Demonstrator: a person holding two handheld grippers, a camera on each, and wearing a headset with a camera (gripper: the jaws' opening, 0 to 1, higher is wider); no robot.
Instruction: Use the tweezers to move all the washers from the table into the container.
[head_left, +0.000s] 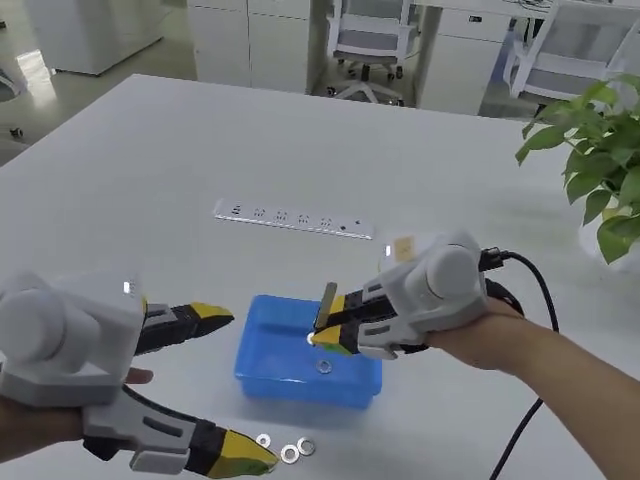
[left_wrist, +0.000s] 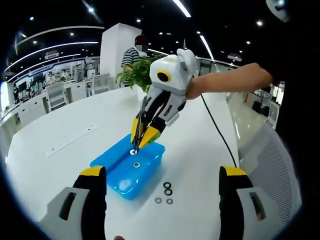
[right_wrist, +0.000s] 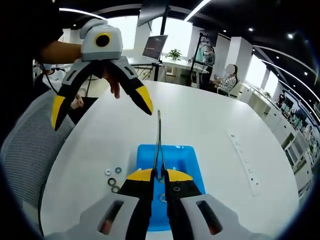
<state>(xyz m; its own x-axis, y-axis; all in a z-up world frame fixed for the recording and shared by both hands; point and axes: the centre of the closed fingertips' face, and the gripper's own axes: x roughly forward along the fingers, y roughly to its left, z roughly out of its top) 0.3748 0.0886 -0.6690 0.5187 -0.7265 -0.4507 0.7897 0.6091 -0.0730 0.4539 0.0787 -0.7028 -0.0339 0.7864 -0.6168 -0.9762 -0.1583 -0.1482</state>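
A blue container (head_left: 268, 352) (left_wrist: 116, 169) (right_wrist: 187, 159) stands on the white table. My right gripper (head_left: 338, 322) (left_wrist: 142, 136) (right_wrist: 160, 176) hovers over it, shut on thin metal tweezers (head_left: 326, 303) (left_wrist: 140, 125) (right_wrist: 158, 140) whose tips point down into the container. A small shiny ring shows at the tips in the left gripper view; I cannot tell if it is held. A washer (head_left: 323, 367) (left_wrist: 136, 164) (right_wrist: 176, 189) lies inside the container. Several washers (head_left: 288, 455) (left_wrist: 168, 192) (right_wrist: 112, 181) lie on the table beside it. My left gripper (head_left: 232, 385) (left_wrist: 162, 171) (right_wrist: 101, 104) is open wide, with nothing in it, at the container's near-left side.
A white power strip (head_left: 292, 218) (right_wrist: 243, 155) lies beyond the container. A potted plant (head_left: 598, 150) stands at the table's right edge. A black cable (head_left: 540, 300) trails from the right gripper. Office chairs (head_left: 368, 40) stand behind the table.
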